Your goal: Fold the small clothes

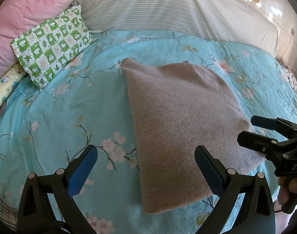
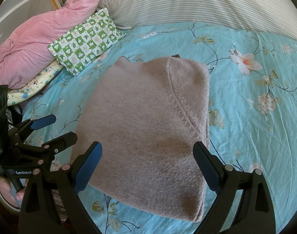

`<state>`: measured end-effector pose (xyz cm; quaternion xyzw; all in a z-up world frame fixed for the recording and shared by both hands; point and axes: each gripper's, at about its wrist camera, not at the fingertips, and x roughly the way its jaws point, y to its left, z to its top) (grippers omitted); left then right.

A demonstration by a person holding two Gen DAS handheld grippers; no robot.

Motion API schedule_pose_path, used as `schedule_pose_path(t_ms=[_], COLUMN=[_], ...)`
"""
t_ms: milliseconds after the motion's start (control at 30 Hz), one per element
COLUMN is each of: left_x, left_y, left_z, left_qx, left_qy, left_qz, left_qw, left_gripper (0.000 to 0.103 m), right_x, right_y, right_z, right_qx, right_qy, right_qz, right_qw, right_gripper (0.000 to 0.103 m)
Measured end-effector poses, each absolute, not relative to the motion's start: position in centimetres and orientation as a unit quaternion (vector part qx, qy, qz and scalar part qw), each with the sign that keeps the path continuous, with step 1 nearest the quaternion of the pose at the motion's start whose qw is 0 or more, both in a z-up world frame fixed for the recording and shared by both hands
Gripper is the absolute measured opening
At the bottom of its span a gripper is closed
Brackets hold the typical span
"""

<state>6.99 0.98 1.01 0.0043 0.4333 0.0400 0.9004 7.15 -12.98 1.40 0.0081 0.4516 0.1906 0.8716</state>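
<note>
A beige knitted garment [image 1: 179,120] lies folded into a compact rectangle on the turquoise floral bedsheet [image 1: 70,117]; it also shows in the right wrist view [image 2: 146,128]. My left gripper [image 1: 146,167] is open and empty, hovering over the garment's near left edge. My right gripper [image 2: 148,165] is open and empty above the garment's near end. In the left wrist view the right gripper [image 1: 251,130] enters at the right edge beside the garment. In the right wrist view the left gripper [image 2: 56,128] sits at the garment's left side.
A green-and-white checked pillow [image 1: 52,44] and a pink quilt [image 1: 25,13] lie at the back left. A long striped bolster [image 1: 177,9] runs along the bed's far side. A yellow printed cloth [image 2: 33,87] lies under the pillow.
</note>
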Motion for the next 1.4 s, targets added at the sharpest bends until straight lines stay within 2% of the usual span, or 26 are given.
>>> schedule_pose_path(t_ms=[1400], left_x=[7.0], left_y=[0.9], left_z=[1.6], left_qx=[0.017], left_qy=[0.416], left_qz=[0.034], left_qw=[0.909], left_gripper=[0.099], right_x=[7.4], right_y=[-13.9], right_z=[2.1], right_qx=[0.028], right_qy=[0.448], right_qz=[0.187], right_qw=[0.874], right_gripper=[0.094])
